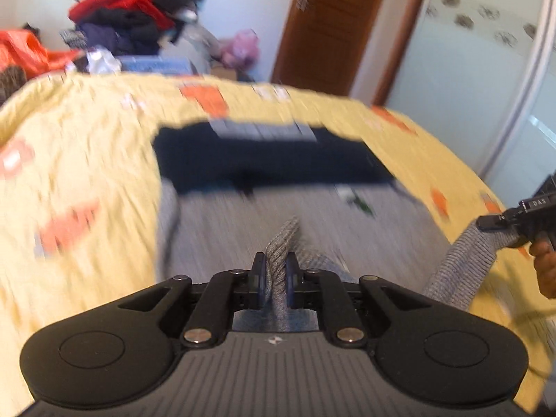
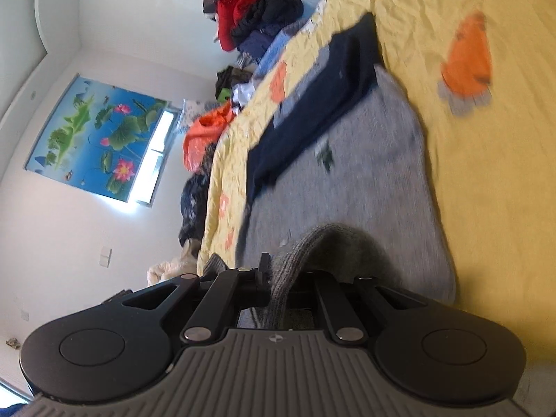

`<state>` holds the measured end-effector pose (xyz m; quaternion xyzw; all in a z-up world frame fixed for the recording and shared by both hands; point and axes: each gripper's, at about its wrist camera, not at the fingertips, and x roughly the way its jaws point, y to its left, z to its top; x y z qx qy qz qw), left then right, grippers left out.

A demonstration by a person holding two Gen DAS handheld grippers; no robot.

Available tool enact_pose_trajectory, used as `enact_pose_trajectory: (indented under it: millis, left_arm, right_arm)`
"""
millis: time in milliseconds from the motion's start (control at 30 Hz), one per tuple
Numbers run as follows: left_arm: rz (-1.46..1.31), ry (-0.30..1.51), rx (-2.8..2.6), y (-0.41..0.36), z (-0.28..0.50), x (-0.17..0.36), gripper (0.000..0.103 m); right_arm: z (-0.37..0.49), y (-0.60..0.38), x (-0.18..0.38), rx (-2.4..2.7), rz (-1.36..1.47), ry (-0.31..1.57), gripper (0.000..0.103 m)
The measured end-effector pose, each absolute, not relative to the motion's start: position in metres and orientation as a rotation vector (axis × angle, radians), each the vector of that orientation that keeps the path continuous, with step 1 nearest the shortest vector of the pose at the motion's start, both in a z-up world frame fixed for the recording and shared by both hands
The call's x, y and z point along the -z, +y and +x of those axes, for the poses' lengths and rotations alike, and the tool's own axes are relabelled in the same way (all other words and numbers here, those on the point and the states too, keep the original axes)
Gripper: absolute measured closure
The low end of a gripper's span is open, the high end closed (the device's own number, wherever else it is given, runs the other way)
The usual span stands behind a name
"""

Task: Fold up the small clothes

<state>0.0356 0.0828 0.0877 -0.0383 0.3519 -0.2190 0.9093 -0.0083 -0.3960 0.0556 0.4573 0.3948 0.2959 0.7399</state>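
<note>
A grey knit sweater [image 1: 278, 208] with a dark navy band [image 1: 264, 163] lies spread on the yellow bedspread [image 1: 87, 146]. My left gripper [image 1: 276, 279] is shut on a fold of its grey hem, lifted above the bed. My right gripper [image 1: 500, 224] shows at the right edge of the left wrist view, shut on another part of the hem. In the right wrist view the right gripper [image 2: 281, 271] pinches a raised fold of the grey sweater [image 2: 365, 173]; its right finger is hidden by the cloth. The navy band [image 2: 319, 104] lies beyond.
A pile of red, black and blue clothes [image 1: 128, 17] sits past the far edge of the bed, with an orange bag [image 1: 24, 52] at the left. A brown door [image 1: 330, 24] and a white wardrobe [image 1: 486, 69] stand behind. A lotus picture [image 2: 93, 135] hangs on the wall.
</note>
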Motion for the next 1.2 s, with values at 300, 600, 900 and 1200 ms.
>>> enact_pose_trajectory:
  millis: [300,600,900,1200]
  left_arm:
    - [-0.229,0.571,0.287,0.103,0.191,-0.117,0.093]
    - [-0.238,0.658,0.054,0.108,0.311,-0.052,0.089]
    - [-0.547,0.585,0.015,0.169,0.206,-0.045,0.031]
    - [-1.0,0.636,0.096,0.179,0.05,0.0,0.03]
  right_arm:
    - [0.157,-0.423,-0.06,-0.561,1.1,0.731,0.088]
    - [0.275,-0.415,0.005,-0.332,1.195,0.786,0.037]
    - [0.172,-0.404,-0.016,-0.383,0.934,0.753,0.03]
    - [0.034,-0.413,-0.007,-0.293,0.878,0.823,0.03]
